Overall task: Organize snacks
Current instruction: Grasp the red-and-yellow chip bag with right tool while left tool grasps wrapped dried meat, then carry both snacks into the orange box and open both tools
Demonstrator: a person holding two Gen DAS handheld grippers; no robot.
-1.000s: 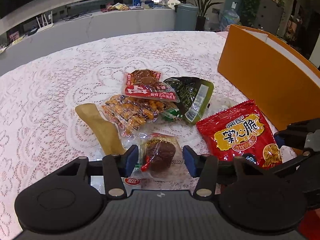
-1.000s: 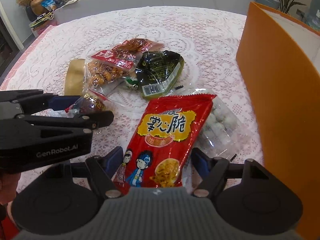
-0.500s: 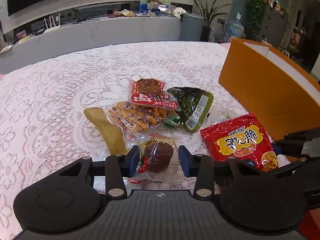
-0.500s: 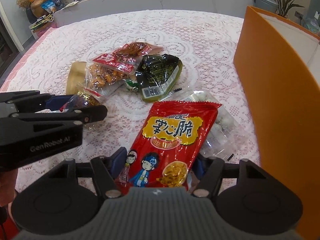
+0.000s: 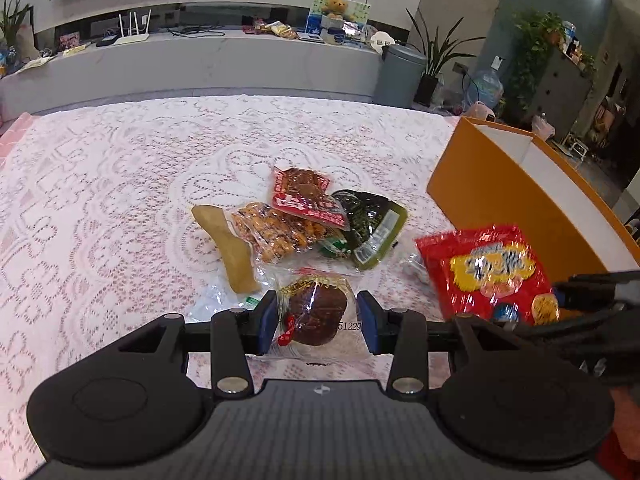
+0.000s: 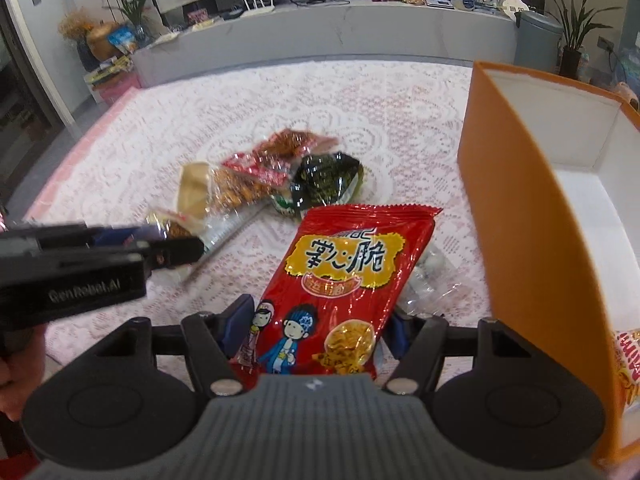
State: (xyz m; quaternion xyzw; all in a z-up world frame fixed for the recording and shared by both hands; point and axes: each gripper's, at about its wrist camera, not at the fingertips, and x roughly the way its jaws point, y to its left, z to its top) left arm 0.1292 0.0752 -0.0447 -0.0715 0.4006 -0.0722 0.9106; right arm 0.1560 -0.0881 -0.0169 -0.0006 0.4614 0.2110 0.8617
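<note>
My left gripper [image 5: 316, 322] is shut on a clear packet with a brown snack [image 5: 316, 312] and holds it above the table. My right gripper [image 6: 316, 326] is shut on a red snack bag [image 6: 344, 276], lifted off the cloth; it also shows in the left wrist view [image 5: 488, 272]. A pile of snacks lies mid-table: a red packet [image 5: 304, 196], an orange packet [image 5: 272, 232], a dark green packet [image 5: 368, 224] and a tan packet [image 5: 232, 248]. An orange box [image 6: 520, 208] with a white inside stands at the right.
A white lace cloth [image 5: 100, 200] covers the round table. A clear bag of pale balls [image 6: 428, 276] lies beside the box. A snack packet [image 6: 626, 364] lies inside the box. The left gripper [image 6: 100, 256] shows at the left of the right wrist view.
Both grippers have closed on their packets and lifted them off the table. Both views have risen and show more of the room and the inside of the box.
</note>
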